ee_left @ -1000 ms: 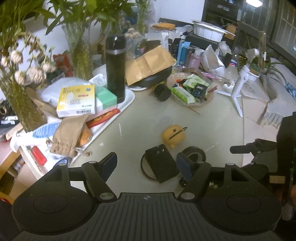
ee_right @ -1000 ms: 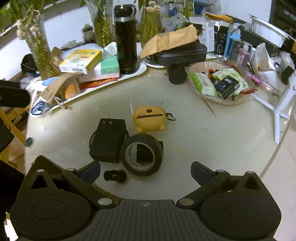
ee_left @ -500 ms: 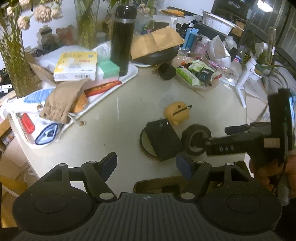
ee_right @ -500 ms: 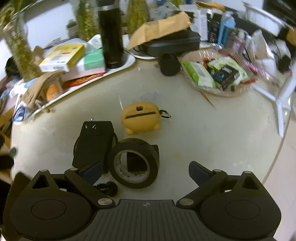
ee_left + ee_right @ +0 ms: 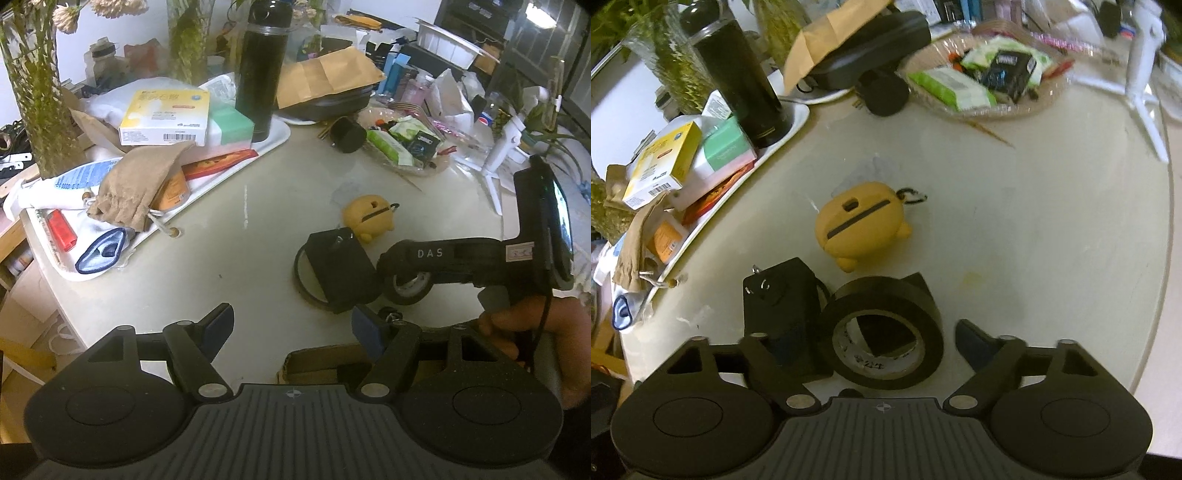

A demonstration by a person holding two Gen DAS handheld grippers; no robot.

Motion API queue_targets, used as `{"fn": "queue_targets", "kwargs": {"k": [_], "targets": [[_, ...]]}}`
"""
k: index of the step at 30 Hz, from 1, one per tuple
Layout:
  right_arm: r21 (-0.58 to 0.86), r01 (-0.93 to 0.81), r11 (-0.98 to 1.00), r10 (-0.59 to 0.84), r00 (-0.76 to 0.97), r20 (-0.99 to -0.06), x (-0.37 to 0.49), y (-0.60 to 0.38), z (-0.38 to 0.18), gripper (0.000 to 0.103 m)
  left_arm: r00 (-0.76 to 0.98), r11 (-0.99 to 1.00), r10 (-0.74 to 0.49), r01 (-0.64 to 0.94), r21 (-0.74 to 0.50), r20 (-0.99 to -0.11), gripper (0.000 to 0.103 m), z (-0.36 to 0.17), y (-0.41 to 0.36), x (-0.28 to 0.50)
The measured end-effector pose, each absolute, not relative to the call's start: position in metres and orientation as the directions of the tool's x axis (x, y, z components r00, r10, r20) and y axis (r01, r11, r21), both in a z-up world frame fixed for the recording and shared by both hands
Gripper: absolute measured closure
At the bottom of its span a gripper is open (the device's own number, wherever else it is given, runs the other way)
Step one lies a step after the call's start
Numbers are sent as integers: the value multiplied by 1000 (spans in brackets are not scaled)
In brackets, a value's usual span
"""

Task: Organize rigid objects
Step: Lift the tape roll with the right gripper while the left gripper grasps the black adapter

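Round pale table [image 5: 1052,229] is carrying clutter at the back: white tray [image 5: 275,138] w/ boxes, a tan pouch and a tall black flask [image 5: 261,70] standing upright.

Right gripper [image 5: 871,343] is reaching down over the black tape roll [image 5: 886,332]; roll is sitting between its 2 fingers, jaws have just been closing in, pads not visibly pressing it. Left finger is over the black adapter [image 5: 783,306], which is touching the roll's left side.

Left gripper [image 5: 291,325] is hanging over bare tabletop near the edge, jaws apart, nothing between.

Yellow earbud case [image 5: 857,225] is lying just behind roll & adapter, apart from both.
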State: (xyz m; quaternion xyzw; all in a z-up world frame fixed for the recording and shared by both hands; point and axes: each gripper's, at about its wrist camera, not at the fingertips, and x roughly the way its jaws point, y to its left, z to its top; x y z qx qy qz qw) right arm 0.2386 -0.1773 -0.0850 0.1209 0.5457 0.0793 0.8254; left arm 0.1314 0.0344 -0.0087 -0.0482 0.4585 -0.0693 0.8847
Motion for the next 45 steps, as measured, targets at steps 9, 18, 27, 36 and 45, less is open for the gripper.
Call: {"fn": "queue_targets", "kwargs": {"k": [9, 18, 27, 36, 45], "targets": [[310, -50, 949, 301, 423, -854, 231, -187, -67, 27, 573, 984, -179, 107, -144, -800, 33, -11, 24, 135], [284, -142, 948, 317, 476, -820, 217, -205, -37, 27, 576, 985, -172, 126, -120, -800, 33, -15, 10, 145], [240, -198, 950, 308, 501, -808, 206, -221, -21, 27, 566, 984, -155, 163, -74, -810, 33, -20, -9, 167], [230, -212, 950, 310, 535, -786, 195, -236, -6, 27, 544, 982, -164, 173, -80, -823, 33, -31, -20, 189], [226, -218, 949, 311, 548, -776, 180, -253, -1, 27, 511, 984, -153, 156, -84, -846, 21, -49, -32, 209]]}}
